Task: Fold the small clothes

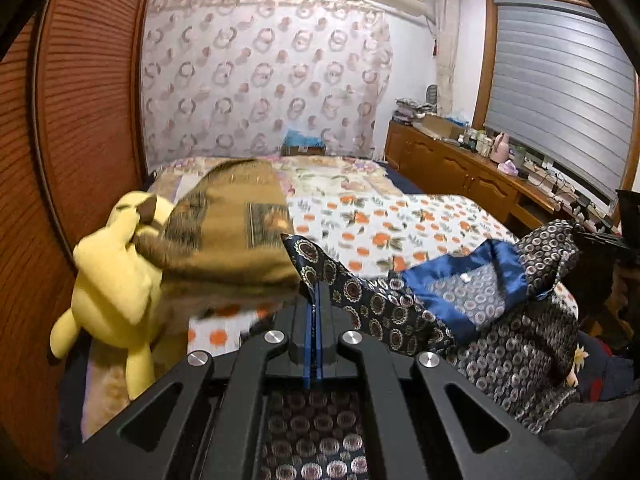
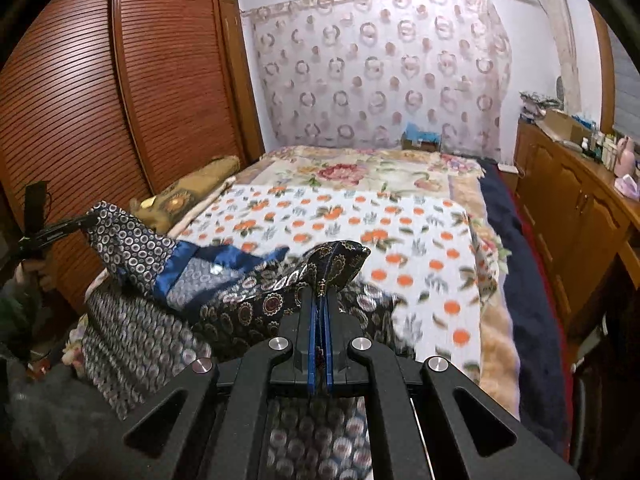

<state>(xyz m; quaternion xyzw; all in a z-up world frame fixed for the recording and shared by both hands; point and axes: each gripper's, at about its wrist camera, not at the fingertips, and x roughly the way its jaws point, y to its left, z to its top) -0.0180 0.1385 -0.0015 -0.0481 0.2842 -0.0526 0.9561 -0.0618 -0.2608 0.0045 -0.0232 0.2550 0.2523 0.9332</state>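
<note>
Patterned garment held up over the bed
Left tongs [image 1: 316, 300] and right tongs [image 2: 323, 300] each pinch a corner of the dark patterned garment [image 1: 500, 312], stretched between them above the orange-flowered bedspread [image 2: 400, 232]

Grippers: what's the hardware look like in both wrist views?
Same build on both. The left gripper and right gripper have matte black angular linkage arms with triangular cutouts, four round silver pivot bolts each, and blue pads lining narrow black jaws. No cables, markings or sleeves visible.
</note>
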